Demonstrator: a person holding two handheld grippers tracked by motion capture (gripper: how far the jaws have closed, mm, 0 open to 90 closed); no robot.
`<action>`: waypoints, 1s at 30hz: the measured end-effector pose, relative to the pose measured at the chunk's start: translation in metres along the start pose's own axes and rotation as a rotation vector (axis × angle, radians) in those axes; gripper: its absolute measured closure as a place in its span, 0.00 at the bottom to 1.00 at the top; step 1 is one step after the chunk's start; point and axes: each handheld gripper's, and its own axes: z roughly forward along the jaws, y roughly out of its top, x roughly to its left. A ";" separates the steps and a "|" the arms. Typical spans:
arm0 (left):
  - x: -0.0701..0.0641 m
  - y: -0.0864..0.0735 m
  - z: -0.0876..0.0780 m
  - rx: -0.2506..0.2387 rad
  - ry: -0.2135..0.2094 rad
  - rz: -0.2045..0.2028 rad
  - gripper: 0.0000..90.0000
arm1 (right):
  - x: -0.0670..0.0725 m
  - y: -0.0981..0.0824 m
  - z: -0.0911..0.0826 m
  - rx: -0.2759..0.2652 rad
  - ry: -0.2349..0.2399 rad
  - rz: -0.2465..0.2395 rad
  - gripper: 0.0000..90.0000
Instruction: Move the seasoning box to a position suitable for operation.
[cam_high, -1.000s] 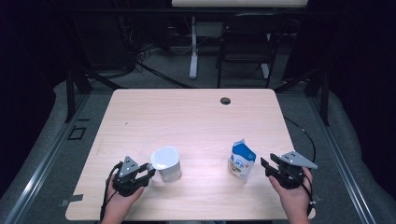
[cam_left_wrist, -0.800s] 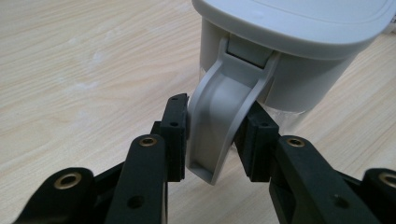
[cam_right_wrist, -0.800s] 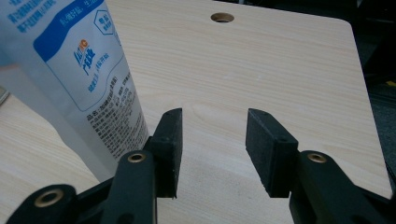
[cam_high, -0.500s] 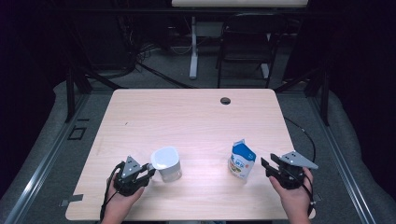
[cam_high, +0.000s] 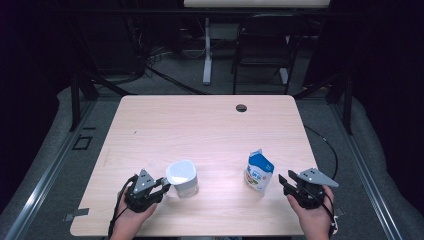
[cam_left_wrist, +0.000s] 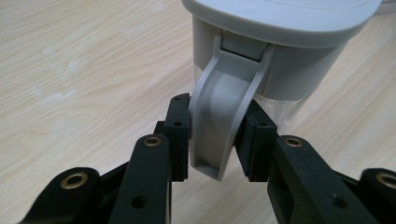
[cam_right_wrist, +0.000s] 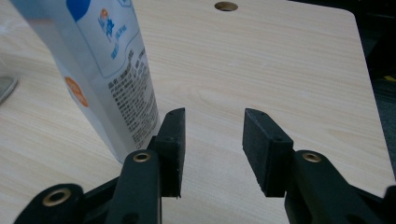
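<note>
Wooden table (cam_high: 210, 130), seen from above; the person's two hands come in from the near edge, one gripper in each.

Left gripper (cam_high: 161, 186): at the near left of the table, pointing right toward the white jug (cam_high: 182, 178). In the left gripper view, both black pads sit against the jug's grey handle (cam_left_wrist: 219, 126), one on each side, with no gap visible. The jaws are clenched on the handle. The jug (cam_left_wrist: 275, 51) stands upright on the table with its grey-white lid on top and a clear lower body. Its handle faces the near left, toward the hand.

Right gripper (cam_high: 286, 181): at the near right, pointing left toward the milk carton (cam_high: 259, 171). Its jaws have just been closing a little. In the right gripper view, nothing lies between them, only bare table in the gap. The carton (cam_right_wrist: 100, 70) stands just beside the left-hand jaw in that view, outside the gap. I cannot tell whether it touches the jaw. The gripper is released and holding nothing.

The carton is upright, white and blue with an orange spot low on one face and small print below. It stands right of the jug, well apart from it, both in the near half of the table.

A small round hole (cam_high: 241, 108) sits near the far edge of the table, right of centre.
</note>
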 end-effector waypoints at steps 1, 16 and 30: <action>-0.001 0.000 0.000 -0.002 -0.002 0.001 0.76 | 0.001 -0.001 0.000 0.001 0.001 -0.002 0.67; -0.015 0.004 0.004 0.001 -0.072 0.054 0.76 | 0.018 0.000 -0.008 -0.005 0.023 -0.061 0.71; -0.026 0.006 0.007 -0.009 -0.144 0.084 0.75 | 0.017 -0.006 -0.003 0.003 0.043 -0.052 0.69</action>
